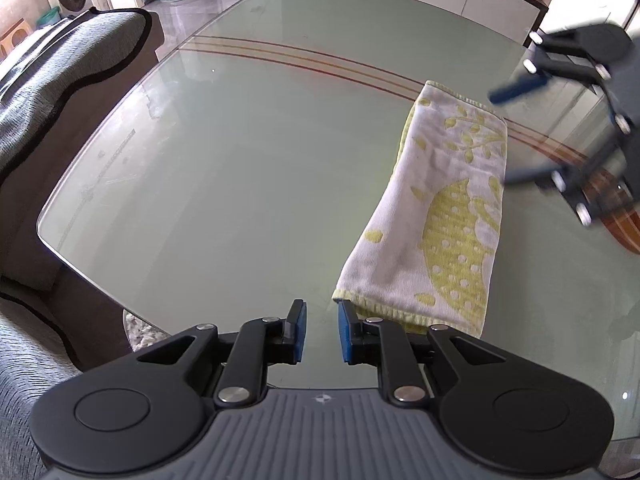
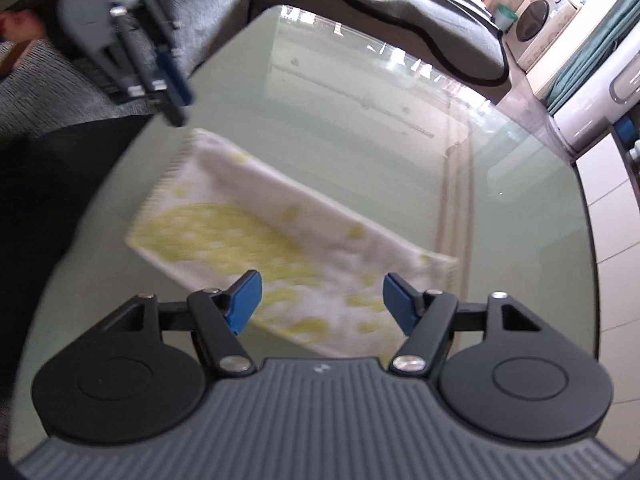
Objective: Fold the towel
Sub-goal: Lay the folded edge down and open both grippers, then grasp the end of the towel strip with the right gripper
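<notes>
Left wrist view: towel (image 1: 432,216) lies flat on glass desk (image 1: 240,168), already folded to a narrow strip. Left gripper (image 1: 322,330) narrow, empty, just beside near hem. Right gripper (image 2: 322,300) wide, empty, above the cloth. Soft, light, limp terry; likely slides on glass, so pinch corners at short hem.

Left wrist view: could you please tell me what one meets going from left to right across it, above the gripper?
Grey sofa → bare glass table → folded towel → right gripper, jaws open, empty.
</notes>
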Tool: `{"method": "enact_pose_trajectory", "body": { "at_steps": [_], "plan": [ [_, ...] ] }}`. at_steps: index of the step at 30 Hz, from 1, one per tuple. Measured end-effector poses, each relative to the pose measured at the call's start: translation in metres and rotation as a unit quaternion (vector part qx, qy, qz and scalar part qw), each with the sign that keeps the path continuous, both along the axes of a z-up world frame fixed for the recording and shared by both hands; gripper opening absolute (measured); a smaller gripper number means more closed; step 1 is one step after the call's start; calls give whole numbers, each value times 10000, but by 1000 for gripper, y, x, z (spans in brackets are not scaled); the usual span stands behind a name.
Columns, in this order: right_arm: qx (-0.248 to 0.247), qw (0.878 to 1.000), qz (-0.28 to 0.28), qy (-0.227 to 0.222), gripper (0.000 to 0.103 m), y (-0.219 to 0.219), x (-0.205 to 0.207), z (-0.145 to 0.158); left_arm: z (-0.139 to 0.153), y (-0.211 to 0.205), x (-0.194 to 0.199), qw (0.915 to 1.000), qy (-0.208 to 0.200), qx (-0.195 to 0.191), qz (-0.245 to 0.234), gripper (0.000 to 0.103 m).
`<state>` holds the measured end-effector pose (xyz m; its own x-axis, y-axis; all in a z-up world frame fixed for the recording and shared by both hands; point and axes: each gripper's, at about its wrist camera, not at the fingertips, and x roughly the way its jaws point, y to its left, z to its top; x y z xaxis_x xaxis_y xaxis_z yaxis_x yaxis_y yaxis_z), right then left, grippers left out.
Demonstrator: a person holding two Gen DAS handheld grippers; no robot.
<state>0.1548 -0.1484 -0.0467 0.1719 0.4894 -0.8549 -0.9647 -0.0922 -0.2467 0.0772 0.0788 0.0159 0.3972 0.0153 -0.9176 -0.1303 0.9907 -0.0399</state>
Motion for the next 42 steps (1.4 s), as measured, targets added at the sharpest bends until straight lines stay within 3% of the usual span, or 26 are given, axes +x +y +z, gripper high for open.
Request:
{"method": "enact_pose_trajectory", "body": {
  "at_steps": [6, 13, 19, 20, 24, 26, 30, 36, 42],
  "plan": [
    [399, 9991, 24, 113, 72, -5, -42, -7, -2, -3, -1, 10000, -53, 28, -40, 20],
    [837, 9959, -320, 78, 80, -1, -59, -18, -5, -6, -2, 9991, 18, 379, -182, 26],
    [1083, 9921, -626, -36, 81, -4, -72, -22, -1, -9, 0, 9979, -31, 438, -471, 26],
    [1097, 9919, -634, -18, 79, -5, -75, -22, 2, -9, -1, 9971, -61, 490, -572, 28],
    [926, 9944, -506, 18, 51, -2, -87, -30, 7, -8, 2, 9924, -149, 713, -995, 35],
    [797, 9962, -346, -56, 46, 2, -94, -36, 7, -3, 6, 9900, -125, 742, -1190, 35],
    [646, 9974, -169, -270, 43, 13, -101, -47, 0, 2, 13, 9887, -10, 821, -1251, 35],
    [522, 9983, -223, -114, 38, 20, -96, -55, 1, -2, 20, 9874, -132, 575, -1467, 35],
    [571, 9970, -474, 215, 35, 17, -87, -55, 6, -22, 31, 9785, -335, 578, -1951, 35]
  ]
}}
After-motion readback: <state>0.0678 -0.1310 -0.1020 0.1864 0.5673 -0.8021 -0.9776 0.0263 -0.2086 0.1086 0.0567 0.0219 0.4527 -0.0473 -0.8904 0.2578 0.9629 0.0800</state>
